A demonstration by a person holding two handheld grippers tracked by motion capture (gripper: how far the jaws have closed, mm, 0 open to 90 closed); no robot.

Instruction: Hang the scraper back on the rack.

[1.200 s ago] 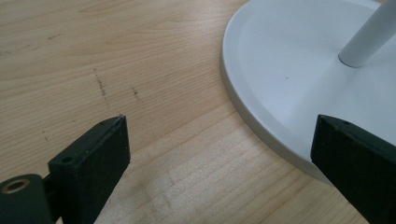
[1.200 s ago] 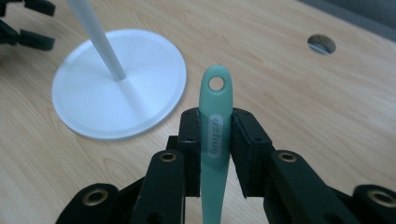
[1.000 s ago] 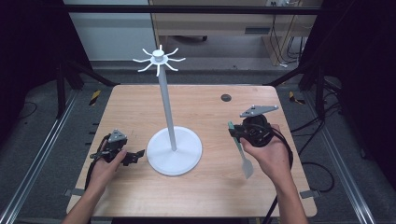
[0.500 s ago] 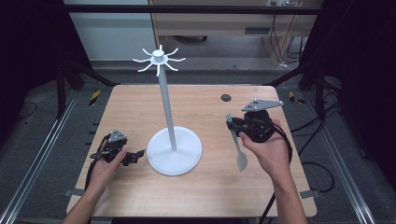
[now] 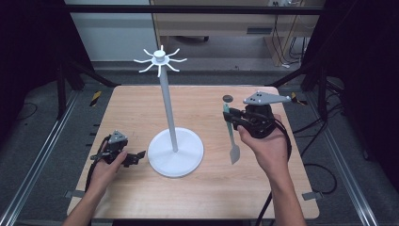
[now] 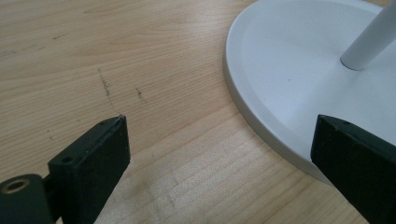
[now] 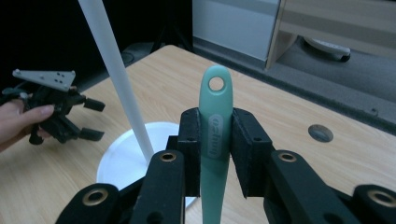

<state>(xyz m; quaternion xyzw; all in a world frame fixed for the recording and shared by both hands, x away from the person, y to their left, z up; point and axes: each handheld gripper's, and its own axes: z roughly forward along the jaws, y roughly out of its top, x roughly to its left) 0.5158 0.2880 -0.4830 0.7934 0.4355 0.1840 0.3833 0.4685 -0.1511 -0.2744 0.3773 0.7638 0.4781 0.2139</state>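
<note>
Right gripper (image 7: 215,154) clamped on the green spatula (image 5: 231,134) handle, lifted at 3 o'clock of the hook stand (image 5: 165,103). Left gripper (image 6: 224,154) jaws apart, idle by the base. Next: raise, thread the handle hole (image 7: 216,84) onto a hook (image 5: 175,52).

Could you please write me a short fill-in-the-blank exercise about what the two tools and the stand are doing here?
1. The right tool is shut on a green ____.
2. The utensil's handle ends in a round ____.
3. The left tool stands ____, with nothing between its jaws.
4. The stand has a round white ____ resting on the table.

Missing words: utensil; hole; open; base
</note>
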